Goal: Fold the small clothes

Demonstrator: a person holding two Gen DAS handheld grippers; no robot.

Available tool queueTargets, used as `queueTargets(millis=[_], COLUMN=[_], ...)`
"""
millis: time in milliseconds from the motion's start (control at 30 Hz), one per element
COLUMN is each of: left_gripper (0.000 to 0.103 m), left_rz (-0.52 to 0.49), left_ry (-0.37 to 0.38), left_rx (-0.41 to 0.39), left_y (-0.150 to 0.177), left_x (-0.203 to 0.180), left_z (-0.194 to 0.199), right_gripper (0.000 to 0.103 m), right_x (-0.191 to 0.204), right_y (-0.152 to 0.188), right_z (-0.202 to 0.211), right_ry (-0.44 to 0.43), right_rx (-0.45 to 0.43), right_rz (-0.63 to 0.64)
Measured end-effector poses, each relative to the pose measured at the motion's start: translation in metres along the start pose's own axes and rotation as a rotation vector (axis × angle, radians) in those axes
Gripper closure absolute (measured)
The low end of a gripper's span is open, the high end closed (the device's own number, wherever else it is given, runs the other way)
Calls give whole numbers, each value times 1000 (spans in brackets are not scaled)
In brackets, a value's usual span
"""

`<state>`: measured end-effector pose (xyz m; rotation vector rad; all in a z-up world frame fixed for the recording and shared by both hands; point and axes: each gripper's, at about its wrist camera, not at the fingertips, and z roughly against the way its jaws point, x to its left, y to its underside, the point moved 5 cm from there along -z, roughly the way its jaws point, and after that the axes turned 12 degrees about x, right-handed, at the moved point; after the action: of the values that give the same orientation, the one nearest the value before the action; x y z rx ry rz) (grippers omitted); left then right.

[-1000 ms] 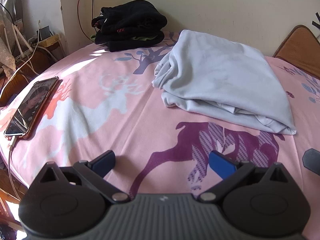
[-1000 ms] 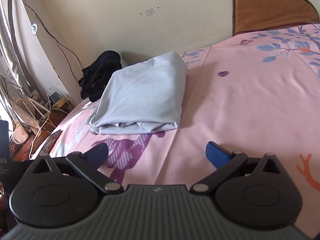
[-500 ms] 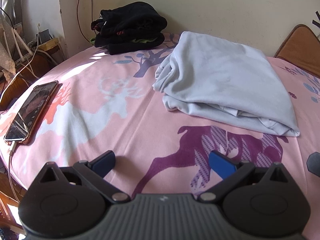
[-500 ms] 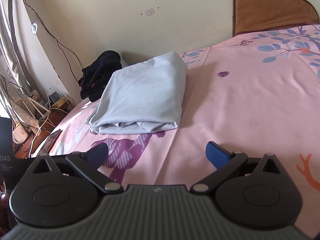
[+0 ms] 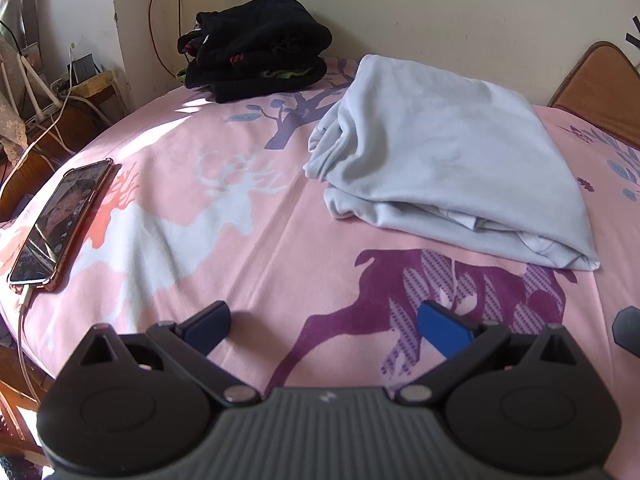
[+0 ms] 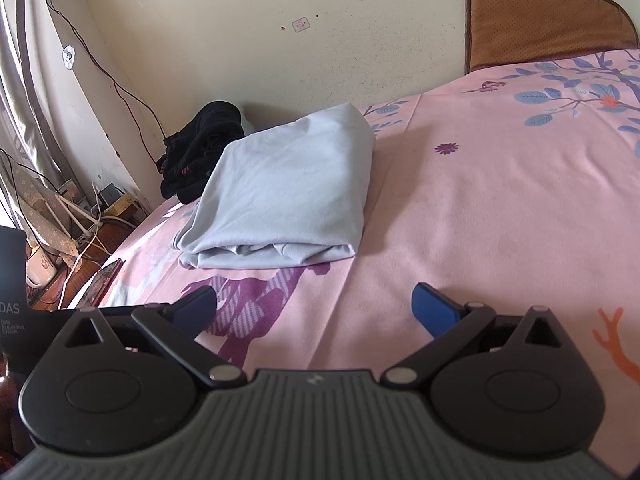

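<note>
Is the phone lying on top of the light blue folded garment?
No. The phone lies on the pink bedsheet, apart from the light blue folded garment.

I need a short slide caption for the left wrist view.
Open left gripper above the pink bedsheet, facing a folded pale blue garment.

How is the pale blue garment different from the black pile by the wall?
The pale blue garment is one folded piece lying nearer the tools; the black pile looks like several dark pieces stacked, farther back against the wall. Both rest on the pink bedsheet, untouched.
</note>
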<state>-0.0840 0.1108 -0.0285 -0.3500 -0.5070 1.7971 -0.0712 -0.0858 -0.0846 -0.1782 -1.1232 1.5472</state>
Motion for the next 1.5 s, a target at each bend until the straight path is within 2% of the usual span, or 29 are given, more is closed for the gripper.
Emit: queueTargets(millis=[1500], left_gripper=[0], left_rz=[8], left_ry=[-2], left_rx=[58], left_y=[-4], left_x=[-2], left_z=[-1], right_gripper=[0], right_x=[0], right_y=[3], right_z=[3], right_ry=[-1], right_rx=[-8], right_rz=[-29])
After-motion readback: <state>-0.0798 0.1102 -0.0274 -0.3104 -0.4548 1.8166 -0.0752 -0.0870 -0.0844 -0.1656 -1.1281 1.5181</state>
